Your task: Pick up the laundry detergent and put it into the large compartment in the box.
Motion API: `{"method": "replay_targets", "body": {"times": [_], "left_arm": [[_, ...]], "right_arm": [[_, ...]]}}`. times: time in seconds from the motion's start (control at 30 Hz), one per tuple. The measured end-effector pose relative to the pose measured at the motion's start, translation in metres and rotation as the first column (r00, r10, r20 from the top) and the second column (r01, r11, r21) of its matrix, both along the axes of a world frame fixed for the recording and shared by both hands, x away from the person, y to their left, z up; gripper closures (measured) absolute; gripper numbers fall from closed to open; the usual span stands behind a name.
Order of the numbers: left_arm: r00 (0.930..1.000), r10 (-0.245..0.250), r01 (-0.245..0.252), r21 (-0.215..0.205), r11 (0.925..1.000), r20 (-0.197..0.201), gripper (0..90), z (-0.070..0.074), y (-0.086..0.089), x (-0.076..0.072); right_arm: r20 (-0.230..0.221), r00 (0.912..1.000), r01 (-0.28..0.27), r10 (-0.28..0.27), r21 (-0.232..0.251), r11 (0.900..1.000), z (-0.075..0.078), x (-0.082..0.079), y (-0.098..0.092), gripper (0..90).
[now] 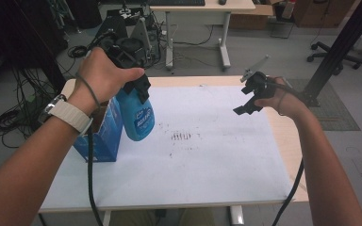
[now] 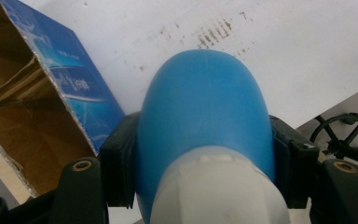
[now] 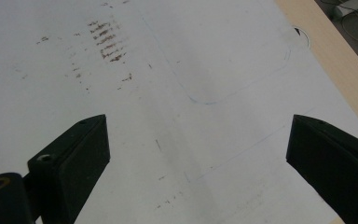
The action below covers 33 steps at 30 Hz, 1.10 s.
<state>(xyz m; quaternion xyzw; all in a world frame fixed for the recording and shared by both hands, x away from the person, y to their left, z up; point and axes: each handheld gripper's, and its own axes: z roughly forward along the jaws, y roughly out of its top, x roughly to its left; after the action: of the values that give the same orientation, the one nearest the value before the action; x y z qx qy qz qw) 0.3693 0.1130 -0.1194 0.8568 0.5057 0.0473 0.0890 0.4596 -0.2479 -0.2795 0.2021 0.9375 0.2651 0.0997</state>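
Observation:
A blue spray bottle (image 1: 136, 115) with a white collar hangs above the left part of the white sheet (image 1: 202, 160), held off the table. My left gripper (image 1: 139, 84) is shut on it, both jaws pressing the bottle's shoulder (image 2: 205, 116) just below the white collar (image 2: 219, 186). The bottle hangs right beside an open blue cardboard box (image 1: 101, 136), whose brown inside (image 2: 23, 135) lies to the left in the left gripper view. My right gripper (image 1: 247, 106) hovers over the right side of the sheet (image 3: 191, 70), jaws wide open with nothing between them.
Brown smudge marks (image 1: 181, 136) stain the middle of the sheet. The wooden table edge (image 3: 335, 60) runs along the sheet's right side. Beyond the table stand a desk (image 1: 202, 14), cables on the floor, and a black post (image 1: 344, 42) at the right.

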Motion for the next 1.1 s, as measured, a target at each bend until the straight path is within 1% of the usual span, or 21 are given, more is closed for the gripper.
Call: {"method": "replay_targets", "body": {"times": [0.1, 0.17, 0.2, 0.37, 0.5, 0.63, 0.67, 0.87, 0.93, 1.1], "left_arm": [[0.9998, 0.02, -0.02, -0.008, 0.9998, 0.008, 37.2, 0.003, 0.005, 0.002], [0.9996, 0.027, -0.027, -0.005, 0.9996, 0.012, 37.3, 0.004, 0.008, 0.002], [0.9991, 0.036, -0.036, -0.007, 0.9993, 0.021, 37.2, 0.005, 0.009, 0.003], [0.998, 0.059, -0.059, -0.005, 0.9982, 0.022, 37.3, 0.01, 0.018, 0.004], [0.9957, 0.087, -0.087, -0.006, 0.9962, 0.029, 37.3, 0.015, 0.024, 0.006], [0.9941, 0.104, -0.104, 0.005, 0.9946, 0.032, 37.3, 0.019, 0.028, 0.007], [0.9926, 0.115, -0.115, 0.0, 0.9933, 0.038, 37.3, 0.019, 0.029, 0.007], [0.991, 0.13, -0.129, -0.012, 0.9915, 0.034, 37.3, 0.024, 0.036, 0.009], [0.9906, 0.132, -0.132, -0.01, 0.9912, 0.034, 37.3, 0.026, 0.038, 0.009], [0.9872, 0.155, -0.155, -0.012, 0.9879, 0.037, 37.3, 0.03, 0.042, 0.01]], "right_arm": [[-0.002, 1.0, -0.001, 0.001, -0.002, 1.0, 0.0, 0.0, 0.001, 6.1], [-0.004, 1.0, -0.001, 0.001, -0.002, 1.0, -0.001, 0.001, 0.002, 6.1], [-0.002, 1.0, -0.002, 0.002, 0.0, 1.0, -0.001, 0.001, 0.002, 6.1], [-0.004, 1.0, 0.0, 0.0, -0.001, 1.0, -0.001, 0.001, 0.003, 6.1], [-0.004, 1.0, -0.002, 0.002, -0.004, 1.0, -0.001, 0.001, 0.002, 6.0], [-0.005, 1.0, 0.001, -0.001, -0.004, 1.0, -0.001, 0.001, 0.002, 6.0], [-0.004, 1.0, -0.001, 0.001, -0.004, 1.0, -0.001, 0.001, 0.002, 6.0], [-0.005, 1.0, -0.001, 0.001, -0.007, 1.0, -0.001, 0.001, 0.002, 6.0], [-0.005, 1.0, 0.001, -0.001, -0.007, 1.0, -0.001, 0.001, 0.002, 6.0], [-0.007, 1.0, 0.0, 0.0, -0.006, 1.0, -0.002, 0.001, 0.002, 6.0]]}}
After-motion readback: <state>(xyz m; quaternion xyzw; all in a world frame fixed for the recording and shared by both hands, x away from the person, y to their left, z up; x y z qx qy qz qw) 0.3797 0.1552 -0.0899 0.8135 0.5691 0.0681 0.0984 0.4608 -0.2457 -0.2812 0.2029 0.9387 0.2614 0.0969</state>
